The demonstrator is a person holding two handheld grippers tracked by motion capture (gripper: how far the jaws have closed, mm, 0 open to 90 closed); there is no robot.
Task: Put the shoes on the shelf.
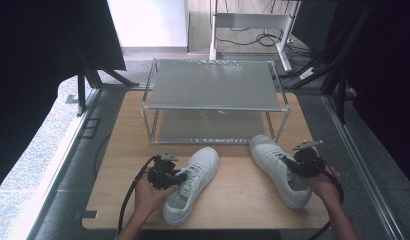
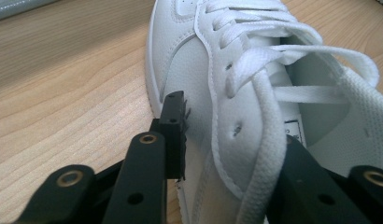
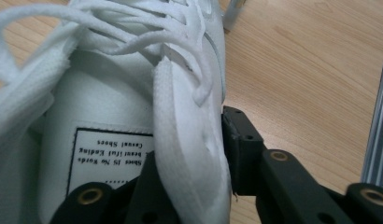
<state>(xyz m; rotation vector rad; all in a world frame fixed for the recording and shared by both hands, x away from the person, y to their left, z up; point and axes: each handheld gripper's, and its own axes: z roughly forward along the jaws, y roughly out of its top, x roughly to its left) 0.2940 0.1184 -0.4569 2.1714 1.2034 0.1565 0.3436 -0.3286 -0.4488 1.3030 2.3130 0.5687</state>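
Observation:
Two white lace-up sneakers lie on the wooden table (image 1: 243,202). The left sneaker (image 1: 195,180) points up and to the right. My left gripper (image 1: 179,178) is shut on its side wall near the laces. In the left gripper view one pad (image 2: 174,122) presses the outside of this sneaker (image 2: 194,70), and the other jaw sits inside the opening, so my left gripper (image 2: 234,135) straddles the wall. The right sneaker (image 1: 275,167) points up and to the left. My right gripper (image 1: 294,165) is shut on its side wall (image 3: 189,140), one jaw inside and one pad (image 3: 236,135) outside.
A two-tier metal shoe rack (image 1: 213,107) stands at the back of the table, just beyond the sneakers' toes; its leg (image 3: 379,135) shows close at the right of the right gripper view. Bare wood lies between the sneakers. Black frames and cables surround the table.

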